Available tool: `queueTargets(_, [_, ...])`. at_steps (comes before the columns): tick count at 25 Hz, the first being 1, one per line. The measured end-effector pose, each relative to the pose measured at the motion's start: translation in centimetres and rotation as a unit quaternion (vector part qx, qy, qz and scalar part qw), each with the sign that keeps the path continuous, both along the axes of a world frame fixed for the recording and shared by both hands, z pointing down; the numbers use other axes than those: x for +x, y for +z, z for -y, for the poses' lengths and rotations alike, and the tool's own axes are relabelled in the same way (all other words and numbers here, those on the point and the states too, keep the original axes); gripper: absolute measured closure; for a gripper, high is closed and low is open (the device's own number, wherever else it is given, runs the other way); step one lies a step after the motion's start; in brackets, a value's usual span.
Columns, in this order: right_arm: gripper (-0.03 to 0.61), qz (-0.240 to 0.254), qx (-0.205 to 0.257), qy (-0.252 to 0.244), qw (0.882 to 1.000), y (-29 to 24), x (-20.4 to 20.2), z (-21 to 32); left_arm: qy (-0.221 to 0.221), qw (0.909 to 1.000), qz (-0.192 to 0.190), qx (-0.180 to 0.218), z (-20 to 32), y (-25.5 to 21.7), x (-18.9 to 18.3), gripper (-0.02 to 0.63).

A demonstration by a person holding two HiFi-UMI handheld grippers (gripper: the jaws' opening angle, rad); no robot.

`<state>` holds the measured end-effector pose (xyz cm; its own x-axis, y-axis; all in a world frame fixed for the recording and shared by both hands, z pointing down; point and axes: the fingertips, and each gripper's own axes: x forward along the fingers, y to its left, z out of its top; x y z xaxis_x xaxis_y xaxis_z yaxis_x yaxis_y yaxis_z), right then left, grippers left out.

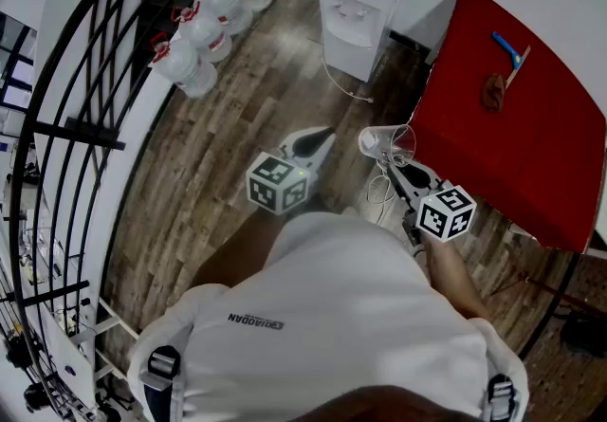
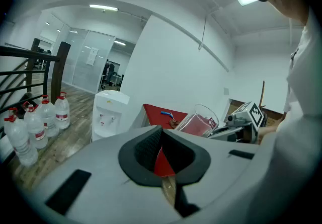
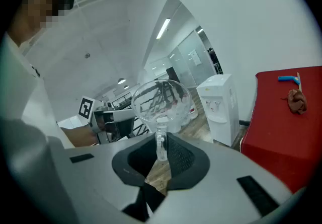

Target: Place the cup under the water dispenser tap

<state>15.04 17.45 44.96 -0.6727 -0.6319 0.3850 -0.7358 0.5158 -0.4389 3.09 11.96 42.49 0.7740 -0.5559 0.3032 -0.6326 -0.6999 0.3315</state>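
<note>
A clear plastic cup with a handle hangs over the wooden floor, and my right gripper is shut on that handle. In the right gripper view the cup tilts away from the jaws, its handle pinched between the pads of the right gripper. The white water dispenser stands farther ahead against the wall, well apart from the cup. My left gripper hovers to the cup's left, jaws together and nothing in them. From the left gripper view, the cup shows at the right and the dispenser at the left.
A red-covered table stands at the right, bearing a blue tool and a brown object. Several large water bottles stand left of the dispenser. A black railing runs along the left. A white cable lies on the floor.
</note>
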Motion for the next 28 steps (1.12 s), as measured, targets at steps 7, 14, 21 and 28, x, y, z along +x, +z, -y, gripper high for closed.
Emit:
queueTargets(7, [0.525,-0.004,0.010,0.002,1.000,-0.1,0.4,-0.6,-0.002,0.9999,0.002,0.011,-0.8,-0.5,0.4,0.617])
queueTargets(14, [0.525,0.014,0.002,0.009,1.000,-0.7,0.3,-1.3,-0.002,0.9999,0.000,0.016,-1.5,-0.9,0.3,0.617])
queueTargets(21, [0.525,0.017,0.002,0.005,1.000,-0.5,0.1,-1.8,-0.003,0.9998,-0.001,0.020,-2.0,-1.1,0.3,0.617])
queueTargets(28, [0.525,0.015,-0.011,0.003,1.000,0.5,-0.1,-2.2,-0.008,0.9999,0.007,0.011,-2.9,-0.5,-0.4,0.617])
